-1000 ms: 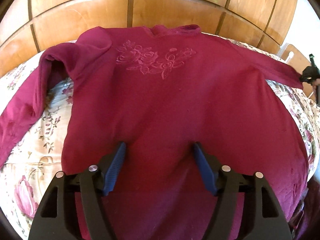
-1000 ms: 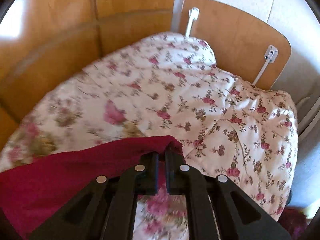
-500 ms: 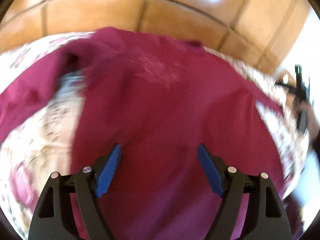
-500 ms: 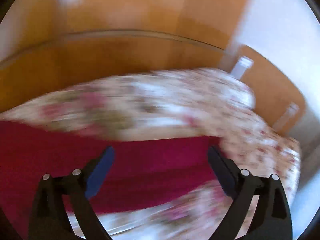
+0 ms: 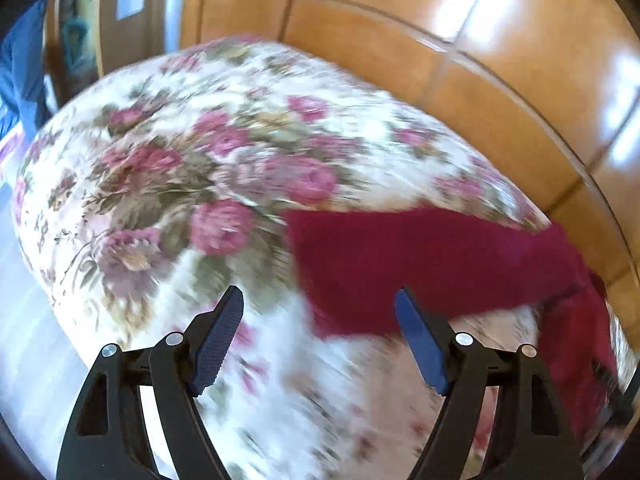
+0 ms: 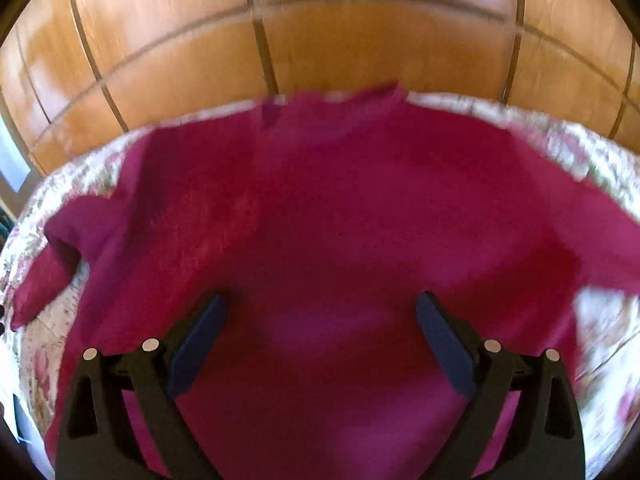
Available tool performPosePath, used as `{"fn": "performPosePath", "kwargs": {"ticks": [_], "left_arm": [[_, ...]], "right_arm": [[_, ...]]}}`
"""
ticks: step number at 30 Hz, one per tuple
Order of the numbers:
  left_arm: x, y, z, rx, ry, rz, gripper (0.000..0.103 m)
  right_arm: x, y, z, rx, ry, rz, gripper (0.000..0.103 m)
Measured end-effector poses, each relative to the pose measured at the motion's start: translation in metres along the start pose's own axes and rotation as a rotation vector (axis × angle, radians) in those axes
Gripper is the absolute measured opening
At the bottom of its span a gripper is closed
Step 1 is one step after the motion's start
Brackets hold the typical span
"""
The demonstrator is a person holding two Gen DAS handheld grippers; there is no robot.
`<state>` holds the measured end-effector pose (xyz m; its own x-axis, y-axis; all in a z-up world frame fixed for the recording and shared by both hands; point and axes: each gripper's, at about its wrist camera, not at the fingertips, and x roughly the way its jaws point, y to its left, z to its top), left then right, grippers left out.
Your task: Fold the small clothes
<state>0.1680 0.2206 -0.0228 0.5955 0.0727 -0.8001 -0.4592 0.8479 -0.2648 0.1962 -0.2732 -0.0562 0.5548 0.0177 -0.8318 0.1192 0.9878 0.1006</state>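
The right gripper (image 6: 320, 340), jaws apart and empty, hung over the near body of the crimson sweater (image 6: 340, 220), which lay spread flat on the floral quilt (image 6: 600, 160), collar toward the far wooden headboard (image 6: 360, 48). The left gripper (image 5: 320, 340), jaws also apart, faced the sleeve (image 5: 420, 264) trailing left across the quilt. Folding had seemingly not begun; next, the left jaws probably needed to clamp that sleeve's end and carry it inward

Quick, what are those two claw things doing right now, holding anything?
Left gripper: jaws open, holding nothing, over the floral bedspread.
Right gripper: jaws open, holding nothing, above the maroon top.
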Motion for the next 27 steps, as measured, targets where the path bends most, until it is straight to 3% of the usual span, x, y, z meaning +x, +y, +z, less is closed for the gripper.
{"fn": "performPosePath", "kwargs": {"ticks": [3,5,6,7,8,11,15,17,22,24,27], "left_arm": [[0.024,0.014,0.013,-0.038,0.030,-0.030,0.077],[0.036,0.012,0.016,-0.017,0.026,-0.020,0.064],[0.040,0.007,0.020,-0.004,0.023,-0.013,0.048],[0.042,0.003,0.021,0.014,0.026,-0.028,0.021],[0.045,-0.002,0.023,0.032,0.038,-0.057,0.007],[0.033,-0.010,0.033,0.071,-0.045,-0.019,0.007],[-0.018,0.005,0.067,0.047,-0.250,0.049,0.006],[-0.024,0.011,0.077,0.069,-0.278,0.103,0.006],[0.025,0.010,0.079,0.211,-0.173,0.312,0.006],[0.051,0.013,0.075,0.203,-0.078,0.331,0.007],[0.048,0.016,0.071,0.119,-0.067,0.322,0.012]], "right_arm": [[0.007,0.006,-0.012,-0.028,-0.052,-0.055,0.098],[0.008,0.003,-0.012,-0.027,-0.049,-0.057,0.099],[0.010,0.001,-0.012,-0.027,-0.050,-0.055,0.100],[0.010,0.001,-0.012,-0.027,-0.051,-0.054,0.100],[0.010,0.001,-0.012,-0.028,-0.049,-0.055,0.100],[0.011,0.004,-0.009,-0.033,-0.049,-0.062,0.100],[0.008,0.002,-0.011,-0.031,-0.055,-0.060,0.100],[0.009,0.001,-0.011,-0.030,-0.057,-0.061,0.101],[0.009,0.000,-0.012,-0.027,-0.061,-0.055,0.101],[0.009,-0.001,-0.013,-0.024,-0.063,-0.050,0.101],[0.010,-0.002,-0.012,-0.022,-0.062,-0.044,0.101]]}}
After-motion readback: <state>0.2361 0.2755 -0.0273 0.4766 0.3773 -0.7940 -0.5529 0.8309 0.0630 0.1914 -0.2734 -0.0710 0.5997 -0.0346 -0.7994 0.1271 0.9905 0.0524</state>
